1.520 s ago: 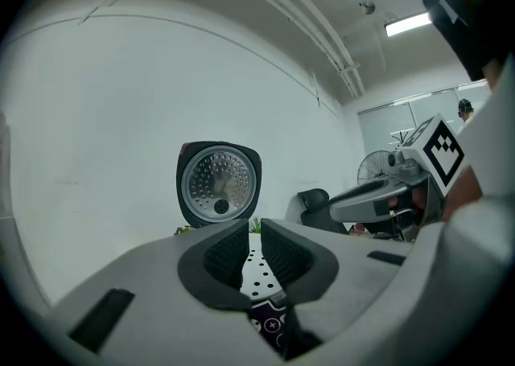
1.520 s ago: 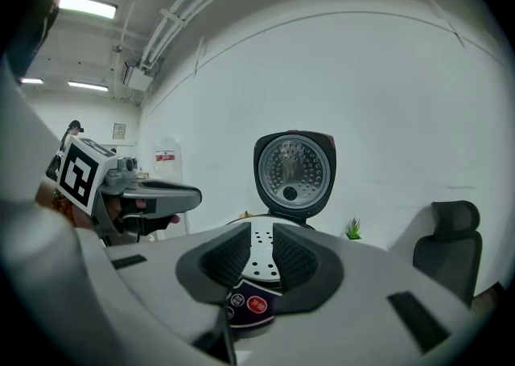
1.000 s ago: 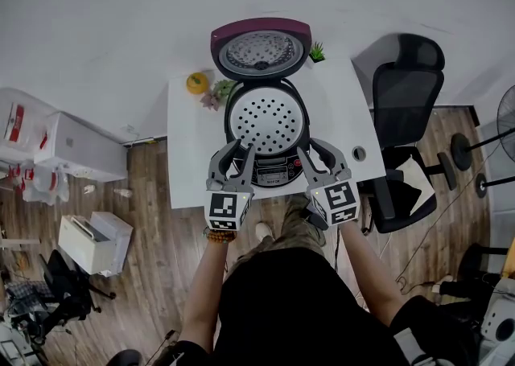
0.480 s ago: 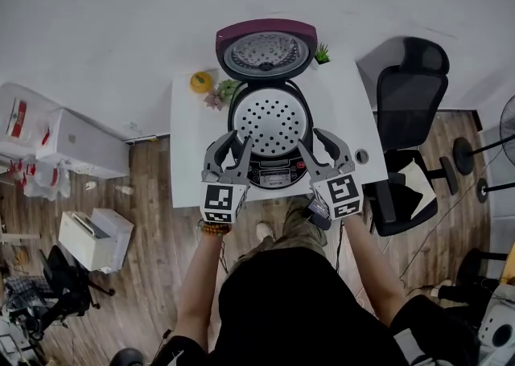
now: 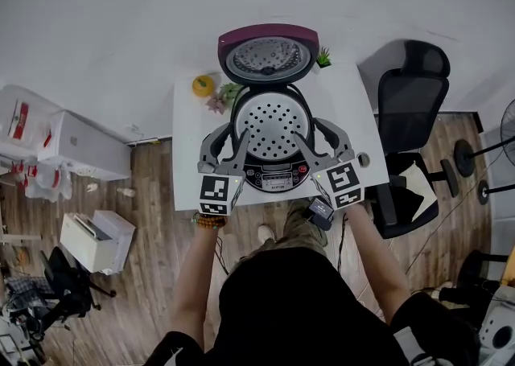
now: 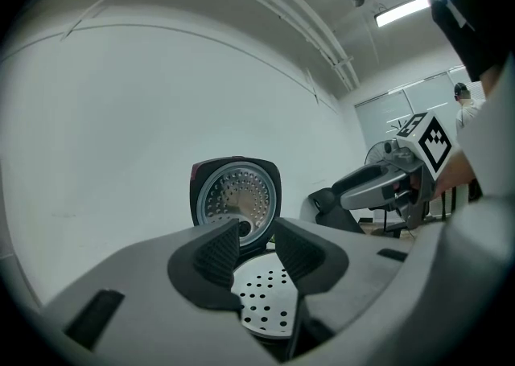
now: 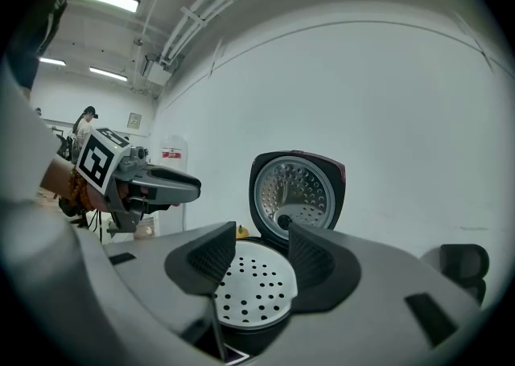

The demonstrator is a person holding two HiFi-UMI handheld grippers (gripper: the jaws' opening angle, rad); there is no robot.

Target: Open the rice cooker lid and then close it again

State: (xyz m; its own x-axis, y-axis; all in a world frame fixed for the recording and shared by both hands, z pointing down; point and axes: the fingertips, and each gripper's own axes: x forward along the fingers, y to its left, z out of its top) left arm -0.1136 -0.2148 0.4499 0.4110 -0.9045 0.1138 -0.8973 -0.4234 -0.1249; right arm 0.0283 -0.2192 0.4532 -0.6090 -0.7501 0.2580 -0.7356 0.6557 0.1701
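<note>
The rice cooker (image 5: 272,173) stands on a white table with its maroon lid (image 5: 268,55) swung up and back, showing the metal inner plate (image 6: 236,199) (image 7: 296,191). A white perforated tray (image 5: 272,123) (image 7: 253,284) covers the pot's mouth. My left gripper (image 5: 229,139) (image 6: 257,240) hovers by the cooker's front left. My right gripper (image 5: 318,133) (image 7: 261,244) hovers by its front right. Both point at the lid. Both have just been opening their jaws, and nothing is between the pads of either.
On the white table (image 5: 189,163) behind the cooker lie a yellow fruit (image 5: 201,84), a succulent (image 5: 221,95) and a small green plant (image 5: 323,56). A black office chair (image 5: 410,99) stands to the right. White boxes (image 5: 84,147) sit on the floor at left.
Both grippers have moved forward and up along the cooker's sides, and their jaws stand wider apart. The lid has stayed raised.
</note>
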